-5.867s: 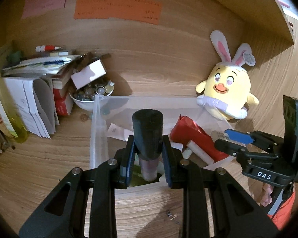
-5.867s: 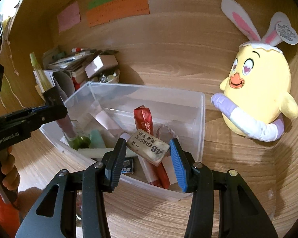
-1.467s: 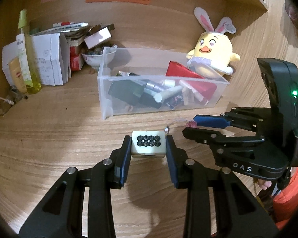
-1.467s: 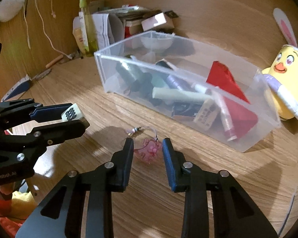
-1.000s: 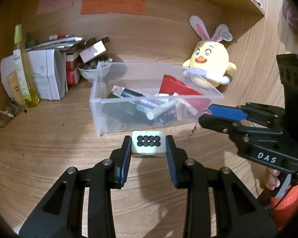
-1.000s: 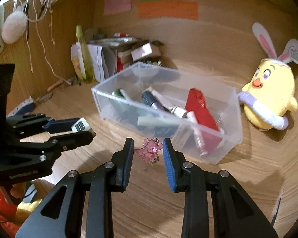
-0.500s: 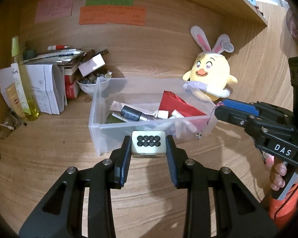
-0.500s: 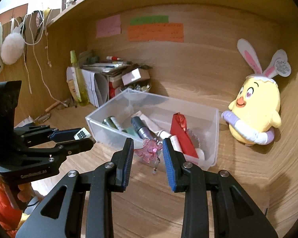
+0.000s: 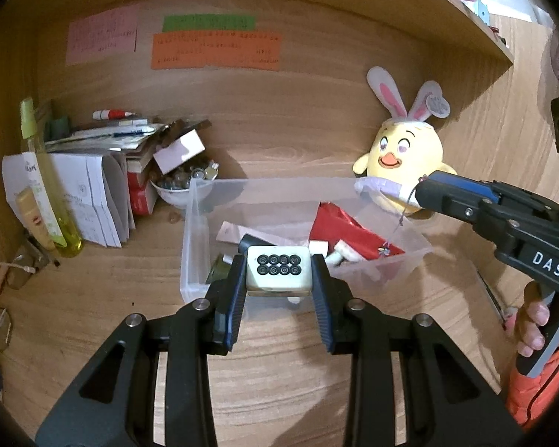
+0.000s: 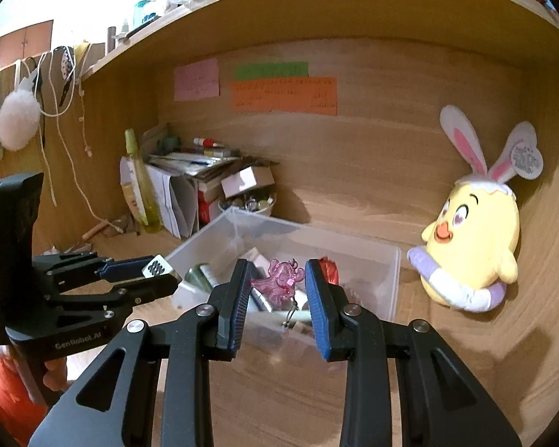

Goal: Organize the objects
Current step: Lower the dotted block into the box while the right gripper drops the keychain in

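My left gripper [image 9: 279, 273] is shut on a white mahjong tile [image 9: 278, 268] with black circles, held above the front edge of the clear plastic bin [image 9: 193, 231]. My right gripper [image 10: 279, 279] is shut on a pink translucent charm [image 10: 282, 277] with a thin chain hanging below it, also raised over the bin [image 10: 387, 279]. The bin holds a red packet [image 9: 348, 232], tubes and other small items. In the left wrist view the right gripper [image 9: 434, 192] reaches in from the right with the chain dangling over the bin. The left gripper [image 10: 160, 270] shows at the left of the right wrist view.
A yellow chick plush with rabbit ears [image 9: 406, 152] leans on the back wall right of the bin. At the back left stand a yellow-green bottle [image 9: 46, 186], a paper stack [image 9: 93, 197], a small box [image 9: 179, 151] and a bowl of small items [image 9: 175, 186]. Coloured notes [image 9: 216, 50] hang on the wall.
Both grippers have risen from near the desk and moved toward the bin, each keeping its object. The bin now sits below and just ahead of the fingertips.
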The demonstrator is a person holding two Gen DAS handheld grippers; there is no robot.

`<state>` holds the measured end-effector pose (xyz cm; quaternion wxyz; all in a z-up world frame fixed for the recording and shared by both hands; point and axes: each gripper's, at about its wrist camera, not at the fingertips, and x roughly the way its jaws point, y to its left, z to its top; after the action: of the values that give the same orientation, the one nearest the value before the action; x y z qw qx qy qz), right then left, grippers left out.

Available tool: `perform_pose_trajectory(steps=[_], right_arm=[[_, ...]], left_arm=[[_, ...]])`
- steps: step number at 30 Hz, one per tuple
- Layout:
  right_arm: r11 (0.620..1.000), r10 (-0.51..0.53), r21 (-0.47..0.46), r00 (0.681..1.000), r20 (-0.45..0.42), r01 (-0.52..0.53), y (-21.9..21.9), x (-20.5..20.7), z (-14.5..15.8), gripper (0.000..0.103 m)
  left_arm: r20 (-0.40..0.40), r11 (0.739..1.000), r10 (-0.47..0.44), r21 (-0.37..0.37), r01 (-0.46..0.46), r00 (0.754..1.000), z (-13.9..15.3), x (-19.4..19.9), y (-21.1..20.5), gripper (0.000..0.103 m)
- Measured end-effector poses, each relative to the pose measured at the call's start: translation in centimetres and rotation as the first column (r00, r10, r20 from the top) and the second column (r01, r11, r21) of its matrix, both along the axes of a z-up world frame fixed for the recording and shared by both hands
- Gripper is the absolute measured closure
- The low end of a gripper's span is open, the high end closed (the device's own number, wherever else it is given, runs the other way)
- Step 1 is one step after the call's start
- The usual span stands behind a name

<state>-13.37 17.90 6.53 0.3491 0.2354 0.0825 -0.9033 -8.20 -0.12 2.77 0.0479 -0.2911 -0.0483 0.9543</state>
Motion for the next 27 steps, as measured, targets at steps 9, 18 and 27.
perform_pose_trajectory(steps=[9,18,27], right_arm=[[1.000,-0.014,-0.008,1.000,0.014,0.014,-0.9,-1.9,0.0,0.076],[0.998,-0.049,0.052,0.992,0.119,0.043,-2.0,-5.0,-3.8,0.076],[0.995,-0.054,0.090,0.984,0.170,0.039,-2.5,-6.2,-5.7,0.076]], left_arm=[[-0.005,1.000,0.016,0.003,-0.016,1.000,0.3,-1.6,-0.2,0.069],[0.048,0.999,0.034,-0.022,-0.033,0.998,-1.2,-4.2,-0.3,0.069],[0.092,0.999,0.033,-0.021,-0.031,0.995,-2.8,-5.7,-0.4,0.069]])
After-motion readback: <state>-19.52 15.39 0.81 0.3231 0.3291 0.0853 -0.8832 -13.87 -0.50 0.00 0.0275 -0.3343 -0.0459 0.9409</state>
